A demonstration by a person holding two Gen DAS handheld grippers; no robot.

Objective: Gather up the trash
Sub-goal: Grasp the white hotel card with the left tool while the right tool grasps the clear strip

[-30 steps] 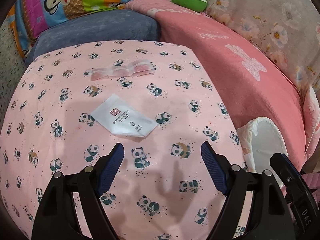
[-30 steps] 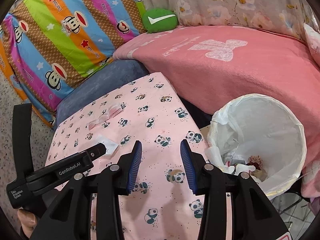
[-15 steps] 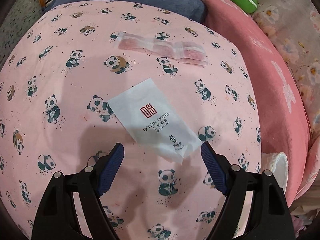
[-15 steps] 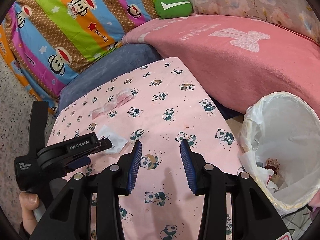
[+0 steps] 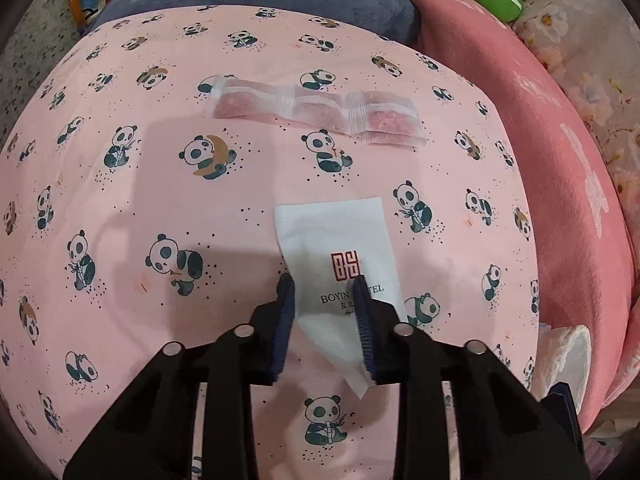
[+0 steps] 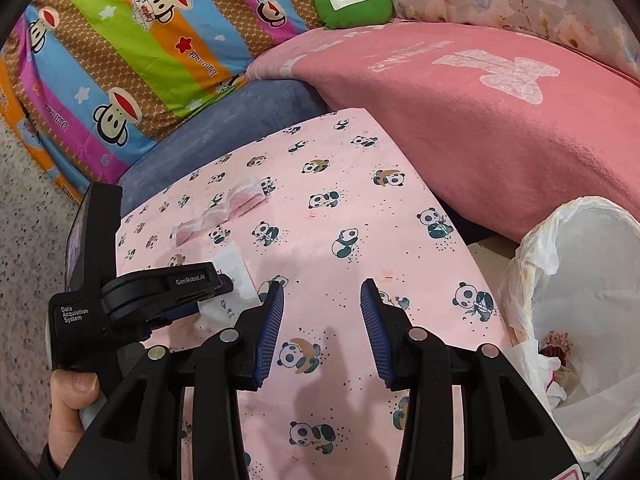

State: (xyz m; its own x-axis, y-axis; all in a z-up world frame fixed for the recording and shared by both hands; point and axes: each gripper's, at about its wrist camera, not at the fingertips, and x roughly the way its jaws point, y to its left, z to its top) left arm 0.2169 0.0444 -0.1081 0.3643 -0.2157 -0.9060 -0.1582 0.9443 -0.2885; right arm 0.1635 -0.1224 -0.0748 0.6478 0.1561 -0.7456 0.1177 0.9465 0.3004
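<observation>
— What is held nearest the left camera?
— A white hotel sachet [image 5: 340, 264], lying on the panda-print sheet [image 5: 120, 200], is pinched by the left gripper [image 5: 322, 286].
— And farther off?
— The right gripper [image 6: 322, 292] is spread, holding nothing; a strip of pink packets [image 5: 316, 114] lies beyond; the lined bin [image 6: 592, 320] is seen rightward.

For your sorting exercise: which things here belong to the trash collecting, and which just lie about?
Job: white packet, strip of clear sachets, lined bin, left gripper.
Lying about: green cushion, striped pillow, pink blanket.
</observation>
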